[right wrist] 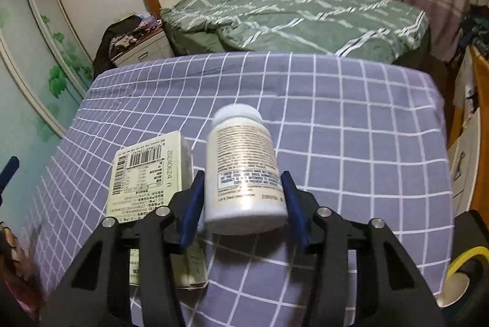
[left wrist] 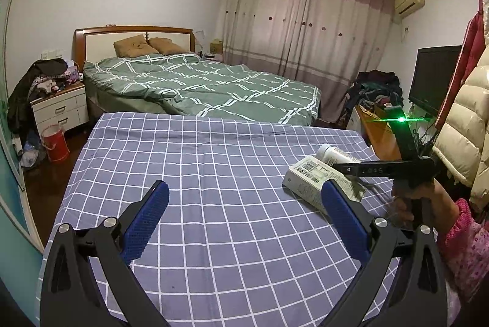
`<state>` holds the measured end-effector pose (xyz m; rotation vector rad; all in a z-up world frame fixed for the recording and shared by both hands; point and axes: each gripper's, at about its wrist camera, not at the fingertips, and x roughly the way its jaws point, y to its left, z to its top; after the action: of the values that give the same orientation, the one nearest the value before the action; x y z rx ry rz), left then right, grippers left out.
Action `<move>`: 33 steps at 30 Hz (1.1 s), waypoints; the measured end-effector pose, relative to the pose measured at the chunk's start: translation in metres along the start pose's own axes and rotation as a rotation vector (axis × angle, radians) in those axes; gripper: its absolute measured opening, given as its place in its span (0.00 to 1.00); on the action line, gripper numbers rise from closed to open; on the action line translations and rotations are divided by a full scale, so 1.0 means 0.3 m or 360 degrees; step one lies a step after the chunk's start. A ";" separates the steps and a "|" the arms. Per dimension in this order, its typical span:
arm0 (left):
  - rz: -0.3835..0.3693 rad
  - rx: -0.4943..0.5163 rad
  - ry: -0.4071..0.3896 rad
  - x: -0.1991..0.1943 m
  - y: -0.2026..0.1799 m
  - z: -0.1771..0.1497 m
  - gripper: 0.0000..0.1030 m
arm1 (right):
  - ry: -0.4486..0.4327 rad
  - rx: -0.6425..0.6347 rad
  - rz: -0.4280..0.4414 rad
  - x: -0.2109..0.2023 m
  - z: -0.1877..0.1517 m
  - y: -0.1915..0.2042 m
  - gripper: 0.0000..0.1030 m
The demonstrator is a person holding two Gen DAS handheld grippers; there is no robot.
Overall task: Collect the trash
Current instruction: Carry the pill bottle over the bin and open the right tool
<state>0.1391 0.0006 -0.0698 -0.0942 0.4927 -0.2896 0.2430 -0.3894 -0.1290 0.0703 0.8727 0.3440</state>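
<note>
White plastic bottle (right wrist: pixel 243 171) lies on its side on the purple checked cloth (right wrist: pixel 351 143), cap end pointing away toward the bed, printed label up. Right gripper (right wrist: pixel 243 198) straddles its base end: blue pads sit at either flank of the bottle, partly closed, both right against its sides; whether they actually press it I can't tell. Bottle looks a bit motion-blurred. Just left of it, nearly touching, a flat pale carton (right wrist: pixel 146 171) with barcode and printed text lies on the same cloth, its near end hidden under the right gripper's left finger.

From the left wrist view the same carton (left wrist: pixel 308 177) and bottle (left wrist: pixel 331 154) sit at the cloth's right side, with the right gripper's black body above them, green light on it, held by a hand (left wrist: pixel 409 204) in a pink floral sleeve. Left gripper (left wrist: pixel 244 213) hovers over bare cloth, fingers spread wide, nothing between them.

Beyond: bed with green quilt (left wrist: pixel 198 85), pink curtains (left wrist: pixel 305 21), white nightstand (left wrist: pixel 59 109), red bucket (left wrist: pixel 55 143).
</note>
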 end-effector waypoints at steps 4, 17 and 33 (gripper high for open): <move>0.0005 0.0009 0.0004 0.000 -0.009 -0.002 0.95 | -0.0039 0.0015 0.0008 -0.029 0.000 0.000 0.44; -0.0013 0.0046 0.0004 -0.007 -0.032 -0.013 0.95 | -0.0170 0.0100 -0.0052 -0.309 -0.083 -0.039 0.44; -0.0179 0.0107 0.0096 0.011 -0.098 -0.033 0.95 | -0.0201 0.0484 -0.0642 -0.585 -0.451 -0.440 0.44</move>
<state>0.1298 -0.0286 -0.0753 -0.0481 0.5380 -0.4195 0.0716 -0.5813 -0.1129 0.1920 0.7866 -0.1711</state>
